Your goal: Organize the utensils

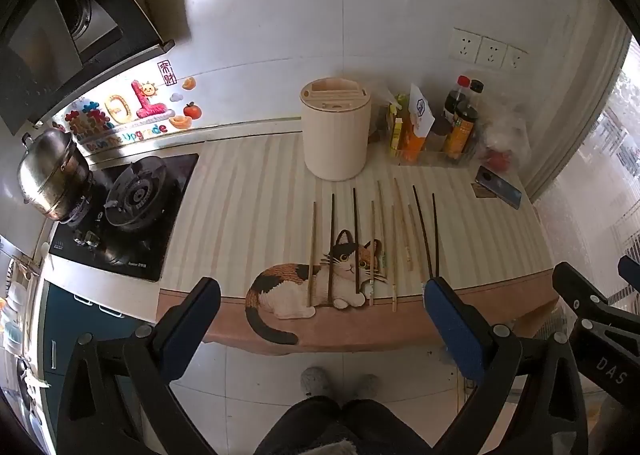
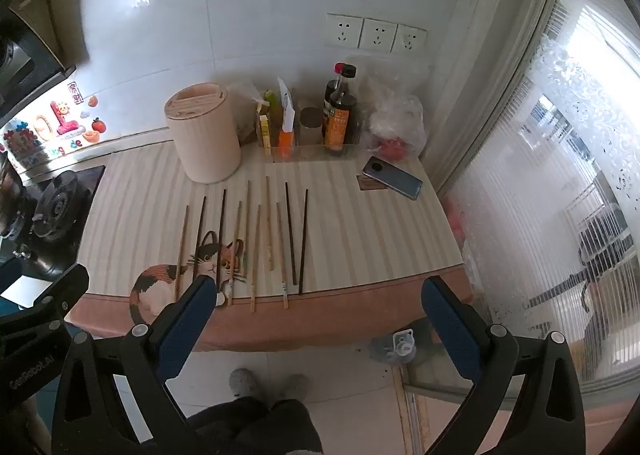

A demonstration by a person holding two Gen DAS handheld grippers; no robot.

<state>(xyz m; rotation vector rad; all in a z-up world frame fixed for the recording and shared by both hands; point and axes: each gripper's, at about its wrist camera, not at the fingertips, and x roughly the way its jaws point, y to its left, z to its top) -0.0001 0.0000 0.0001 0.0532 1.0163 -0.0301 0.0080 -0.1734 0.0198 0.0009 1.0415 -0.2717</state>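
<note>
Nearest in both views are the person's dark trousers and grey slippers (image 1: 316,381) on the pale floor tiles. Just above them the left tongs (image 1: 320,315) stand wide, both blue-padded fingers (image 1: 190,317) apart with nothing between them, held in front of the desk's edge. The right tongs (image 2: 316,313) are likewise wide and hold nothing, hanging before the same edge; their black frame shows at the right margin of the left view.

The desk (image 1: 240,195) is covered by a striped mat with a pink border and a printed calico cat (image 1: 320,279). On the mat lie the chopsticks (image 1: 374,243), side by side in a loose row, pointing away from the person. Some are pale wood, some dark brown; the two at the right end (image 2: 298,239) are dark and nearly meet at their near ends. Several cross the cat's head.

Beyond their far tips stands a cream cylindrical holder (image 1: 336,131) with slots in its top, upright and apart from the chopsticks. To its right sits a clear tray of sauce bottles (image 2: 338,111) and packets, then a plastic bag. A phone (image 2: 394,177) lies flat near the desk's right corner.

To the left are a gas stove (image 1: 136,195) and a steel pot (image 1: 50,175). Farthest, wall sockets (image 2: 374,33) sit on the white tiled wall.
</note>
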